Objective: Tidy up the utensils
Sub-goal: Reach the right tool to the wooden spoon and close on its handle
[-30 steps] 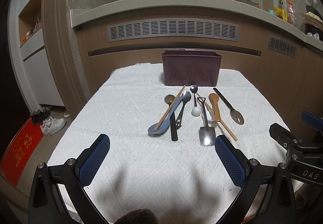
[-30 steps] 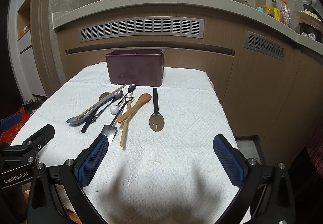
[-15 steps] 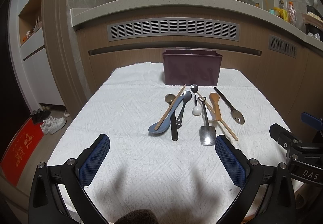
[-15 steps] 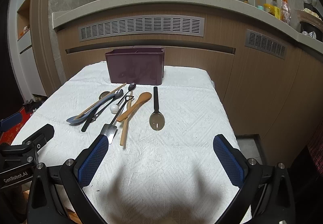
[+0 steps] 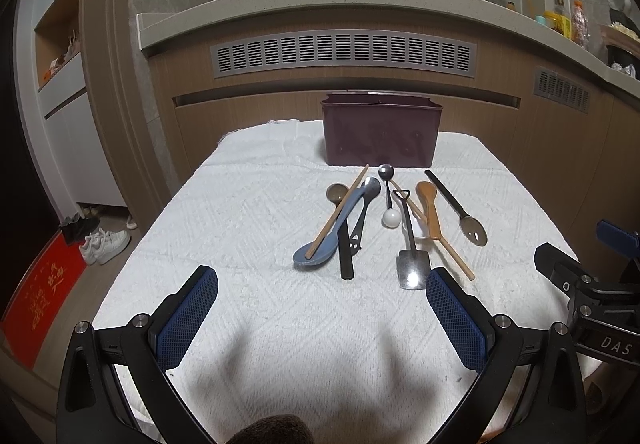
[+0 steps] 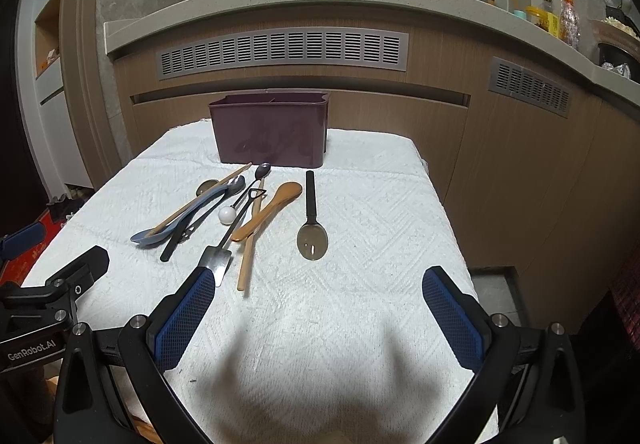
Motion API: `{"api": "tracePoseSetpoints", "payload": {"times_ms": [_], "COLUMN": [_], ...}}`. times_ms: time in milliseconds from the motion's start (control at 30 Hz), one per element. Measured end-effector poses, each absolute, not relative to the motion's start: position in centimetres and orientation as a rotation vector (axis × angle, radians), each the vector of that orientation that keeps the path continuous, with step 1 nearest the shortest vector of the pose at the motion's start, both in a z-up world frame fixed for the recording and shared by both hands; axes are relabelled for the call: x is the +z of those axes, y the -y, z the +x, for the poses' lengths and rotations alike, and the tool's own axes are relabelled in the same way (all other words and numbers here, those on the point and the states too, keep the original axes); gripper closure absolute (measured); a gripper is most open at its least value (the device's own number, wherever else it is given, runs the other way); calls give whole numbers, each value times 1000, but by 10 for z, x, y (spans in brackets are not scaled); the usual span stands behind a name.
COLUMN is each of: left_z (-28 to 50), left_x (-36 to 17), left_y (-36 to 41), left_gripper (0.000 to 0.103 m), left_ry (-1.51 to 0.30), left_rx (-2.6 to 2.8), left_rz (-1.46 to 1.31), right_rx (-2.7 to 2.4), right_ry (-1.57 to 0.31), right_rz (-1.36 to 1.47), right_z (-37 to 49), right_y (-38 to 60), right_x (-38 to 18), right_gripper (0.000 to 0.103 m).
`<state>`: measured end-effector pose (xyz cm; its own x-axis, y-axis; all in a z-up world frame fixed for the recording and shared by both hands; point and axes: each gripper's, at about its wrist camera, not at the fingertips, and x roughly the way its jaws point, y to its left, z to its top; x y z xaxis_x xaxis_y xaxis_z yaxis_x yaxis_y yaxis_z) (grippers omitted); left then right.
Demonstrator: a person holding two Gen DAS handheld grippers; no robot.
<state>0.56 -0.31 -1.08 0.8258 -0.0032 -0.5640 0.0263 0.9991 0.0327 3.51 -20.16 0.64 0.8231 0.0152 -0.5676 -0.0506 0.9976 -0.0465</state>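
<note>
Several utensils lie in a loose pile on the white cloth: a blue spoon with a wooden chopstick across it, a metal shovel-shaped spoon, a wooden spoon, a black-handled slotted spoon and a white-ball-ended spoon. Behind them stands a maroon utensil bin. My left gripper and my right gripper are both open and empty, hovering short of the pile.
The white cloth covers a small table whose edges drop off left and right. A wooden counter front with grey vents stands close behind the bin. Shoes and a red mat lie on the floor at left.
</note>
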Motion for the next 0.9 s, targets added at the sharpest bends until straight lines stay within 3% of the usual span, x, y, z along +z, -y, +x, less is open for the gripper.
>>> {"api": "tracePoseSetpoints", "payload": {"times_ms": [500,900], "left_z": [55,137], "left_x": [-5,-8], "left_y": [-8,2], "left_gripper": [0,0], "left_ry": [-611,-710], "left_rx": [-28,-186], "left_rz": [43,110], "right_rx": [36,81], "right_ry": [-614,-685], "right_rz": [-82,-97], "right_z": [71,155], "right_y": [205,207], "right_x": [11,11], "right_gripper": [0,0]}}
